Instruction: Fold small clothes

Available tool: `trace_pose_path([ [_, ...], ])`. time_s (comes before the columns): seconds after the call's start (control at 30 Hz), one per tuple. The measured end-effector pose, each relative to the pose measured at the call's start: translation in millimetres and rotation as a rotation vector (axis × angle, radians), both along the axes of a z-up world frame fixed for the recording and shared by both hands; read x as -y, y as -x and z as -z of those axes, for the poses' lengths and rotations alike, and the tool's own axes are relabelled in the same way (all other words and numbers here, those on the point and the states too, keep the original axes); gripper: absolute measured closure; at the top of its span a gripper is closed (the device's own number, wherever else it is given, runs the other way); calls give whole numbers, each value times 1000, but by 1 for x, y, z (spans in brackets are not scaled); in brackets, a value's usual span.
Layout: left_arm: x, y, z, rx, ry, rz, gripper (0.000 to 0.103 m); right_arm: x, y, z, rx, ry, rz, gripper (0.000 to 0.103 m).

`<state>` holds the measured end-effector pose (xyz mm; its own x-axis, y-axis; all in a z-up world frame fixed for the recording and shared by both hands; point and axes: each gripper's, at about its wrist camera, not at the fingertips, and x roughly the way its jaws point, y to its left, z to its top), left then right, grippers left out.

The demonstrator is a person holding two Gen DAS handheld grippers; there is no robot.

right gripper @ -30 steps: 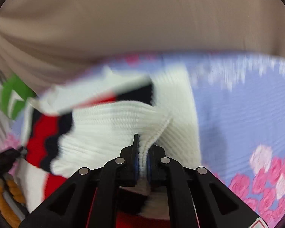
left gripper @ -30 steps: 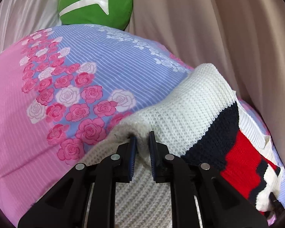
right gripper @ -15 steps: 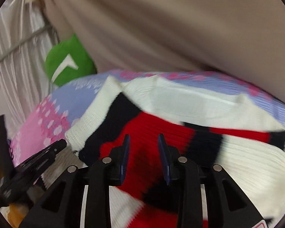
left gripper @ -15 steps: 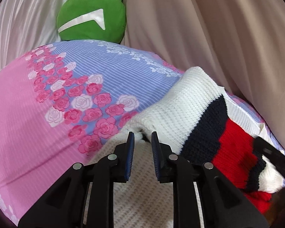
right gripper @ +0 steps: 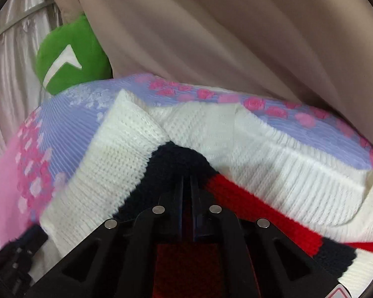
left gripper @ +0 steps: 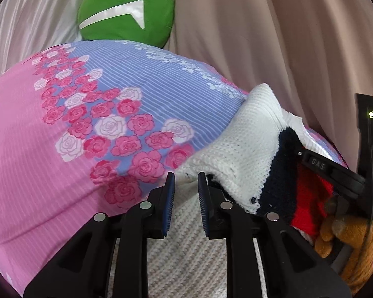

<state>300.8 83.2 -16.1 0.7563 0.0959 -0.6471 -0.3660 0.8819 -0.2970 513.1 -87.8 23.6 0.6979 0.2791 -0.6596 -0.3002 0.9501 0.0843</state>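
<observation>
A small white knit sweater (left gripper: 246, 144) with navy and red bands lies folded on a pink and lilac rose-print bedsheet (left gripper: 62, 149). My left gripper (left gripper: 185, 178) is open and empty, its fingers just above the sweater's white edge. In the right wrist view the sweater (right gripper: 211, 134) fills the lower frame. My right gripper (right gripper: 186, 181) has its jaws nearly together, pressed into the navy band; whether knit is pinched between them is hidden. The right gripper also shows at the right edge of the left wrist view (left gripper: 335, 173).
A green round cushion (left gripper: 126, 12) with a white mark sits at the far end of the bed against beige curtains (left gripper: 273, 37); it also shows in the right wrist view (right gripper: 69, 57). A hand in an orange-brown glove (left gripper: 348, 236) holds the right gripper.
My left gripper has let go of the white sweater edge and opened wider. My right gripper released its fold, opened, then dropped onto the navy band and closed.
</observation>
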Motion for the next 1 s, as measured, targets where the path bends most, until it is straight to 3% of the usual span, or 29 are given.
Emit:
trace_pose_path([
  [0.07,0,-1,0,-2,9,14,82,26,36,-24,81,-81,15,96],
  [0.17,-2,0,-6,1,40,39,81,83,96,-39,123,-114,106,92],
  [0.23,0,1,-11,15,53,56,77,127,132,-33,110,-110,221,83],
  [0.3,6,-4,-15,2,65,93,63,161,159,-22,106,-67,351,75],
  [0.4,17,-21,-7,-57,71,127,62,214,176,3,30,-177,453,65],
  [0.53,30,-30,3,-87,-7,86,67,219,162,25,-29,-198,469,67],
  [0.57,33,-30,2,-86,-24,92,75,218,164,20,-17,-186,458,76],
  [0.6,34,-29,1,-85,-28,95,85,216,168,14,-2,-194,436,99],
  [0.63,34,-29,0,-80,-30,94,86,216,176,6,32,-200,439,103],
  [0.73,27,-30,0,-82,-51,66,88,221,200,-9,121,-184,448,103],
  [0.83,25,-30,4,-83,-63,60,88,233,182,21,-9,-155,478,103],
  [0.9,28,-29,2,-74,-78,60,87,239,187,26,-22,-251,455,100],
  [0.97,27,-30,3,-75,-70,59,86,238,194,20,11,-254,457,90],
  [1.0,25,-31,3,-76,-61,57,86,237,192,19,12,-242,463,76],
])
